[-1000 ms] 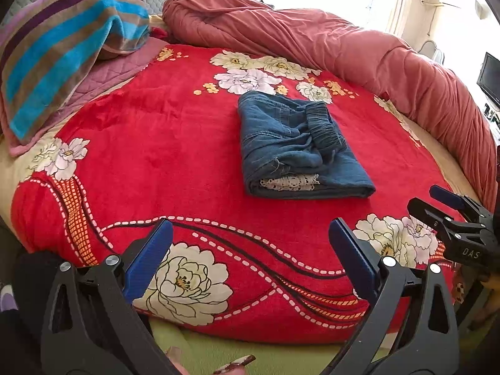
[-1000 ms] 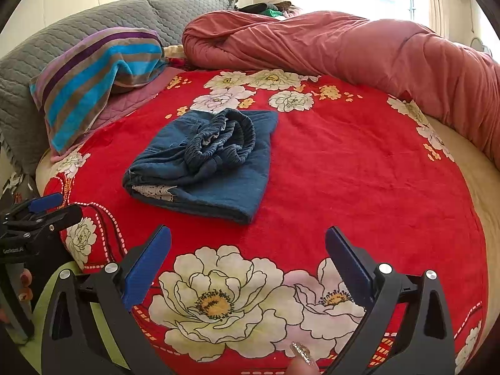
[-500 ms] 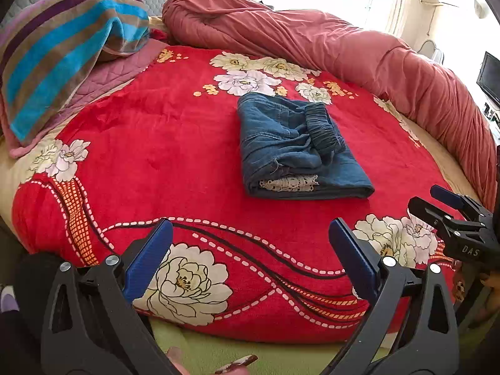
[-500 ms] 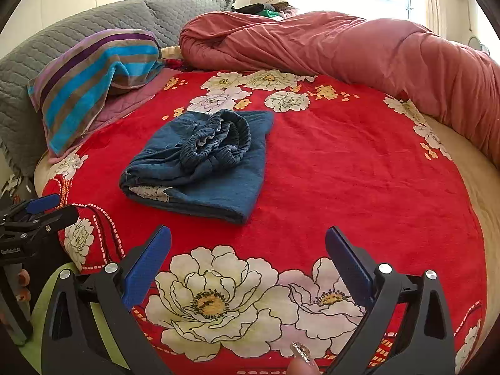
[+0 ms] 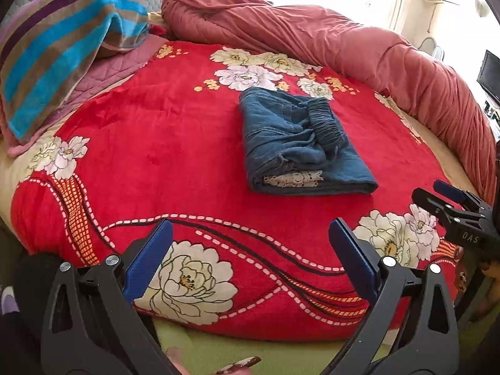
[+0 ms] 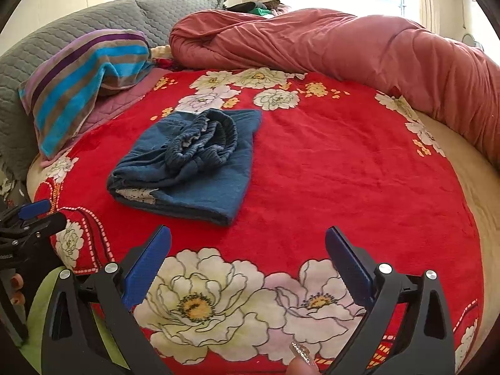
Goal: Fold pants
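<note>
Blue denim pants [image 5: 297, 143] lie folded in a compact stack on the red floral blanket [image 5: 162, 143], elastic waistband on top. They also show in the right wrist view [image 6: 190, 162]. My left gripper [image 5: 250, 243] is open and empty, held back over the bed's near edge, well short of the pants. My right gripper [image 6: 248, 247] is open and empty, also over the near edge, right of the pants. Each gripper shows in the other's view: the right one [image 5: 450, 200], the left one [image 6: 31, 215].
A rolled pink-red duvet [image 5: 343, 40] runs along the bed's far and right side. A striped towel over a pillow [image 5: 59, 50] sits far left, with a grey quilted headboard [image 6: 62, 31] behind. A dark screen [image 5: 490, 75] stands at the far right.
Both grippers stay open and have drawn back very slightly from the folded pants. The pants have not moved.
</note>
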The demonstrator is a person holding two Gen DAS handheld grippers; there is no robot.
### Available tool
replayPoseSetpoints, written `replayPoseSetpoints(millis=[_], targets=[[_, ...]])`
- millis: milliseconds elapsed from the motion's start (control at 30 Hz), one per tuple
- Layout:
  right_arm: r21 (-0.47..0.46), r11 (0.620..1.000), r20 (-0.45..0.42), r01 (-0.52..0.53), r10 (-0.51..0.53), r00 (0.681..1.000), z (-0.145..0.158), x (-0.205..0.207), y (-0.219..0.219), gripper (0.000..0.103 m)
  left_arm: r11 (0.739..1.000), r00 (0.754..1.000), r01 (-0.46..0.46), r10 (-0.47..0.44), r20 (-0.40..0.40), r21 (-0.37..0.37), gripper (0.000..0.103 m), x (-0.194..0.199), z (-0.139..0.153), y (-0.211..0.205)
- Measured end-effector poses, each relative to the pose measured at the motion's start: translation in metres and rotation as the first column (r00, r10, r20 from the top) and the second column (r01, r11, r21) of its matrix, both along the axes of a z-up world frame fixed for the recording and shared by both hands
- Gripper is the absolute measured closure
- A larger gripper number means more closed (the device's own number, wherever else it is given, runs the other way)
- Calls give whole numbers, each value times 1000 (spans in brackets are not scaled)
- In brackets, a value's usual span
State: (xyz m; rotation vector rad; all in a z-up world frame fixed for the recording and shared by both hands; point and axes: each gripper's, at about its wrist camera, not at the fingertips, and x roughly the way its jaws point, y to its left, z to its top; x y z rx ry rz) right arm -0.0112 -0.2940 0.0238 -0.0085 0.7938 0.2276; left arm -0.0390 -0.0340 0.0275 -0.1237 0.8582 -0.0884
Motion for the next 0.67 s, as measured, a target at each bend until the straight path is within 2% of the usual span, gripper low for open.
replayPoseSetpoints(millis=[133, 233, 333, 400, 500, 533, 600, 633, 667], targets=[[-19, 998, -3, 63, -63, 998, -2, 10, -14, 5, 999, 998, -43, 42, -39, -8, 10, 11, -8, 16], [-42, 991, -3, 128, -129, 992, -5, 21, -33, 5, 994, 991, -109, 110, -76, 15, 10, 27, -15, 36], [-65, 972, -4, 224, -225, 974, -11, 36, -62, 5, 984, 982, -173, 175, -74, 35, 10, 47, -18, 68], [-81, 954, -12, 289, -291, 957, -16, 46, -85, 5, 969, 968, -235, 240, -71, 75, 10, 69, -19, 98], [-113, 900, -14, 422, -426, 904, -24, 63, -135, 5, 936, 934, -329, 342, -104, 124, 10, 104, -28, 146], [-124, 870, -17, 477, -482, 876, -27, 69, -159, 5, 923, 918, -361, 377, -125, 136, 10, 119, -33, 165], [-157, 820, -13, 551, -560, 829, -32, 78, -195, 5, 886, 875, -439, 460, -150, 151, 10, 141, -40, 200], [-184, 778, -18, 600, -613, 790, -36, 86, -221, 5, 868, 855, -472, 494, -160, 156, 10, 152, -45, 215], [-196, 758, -20, 623, -638, 770, -39, 91, -236, 5, 846, 830, -508, 531, -171, 163, 10, 162, -49, 229]])
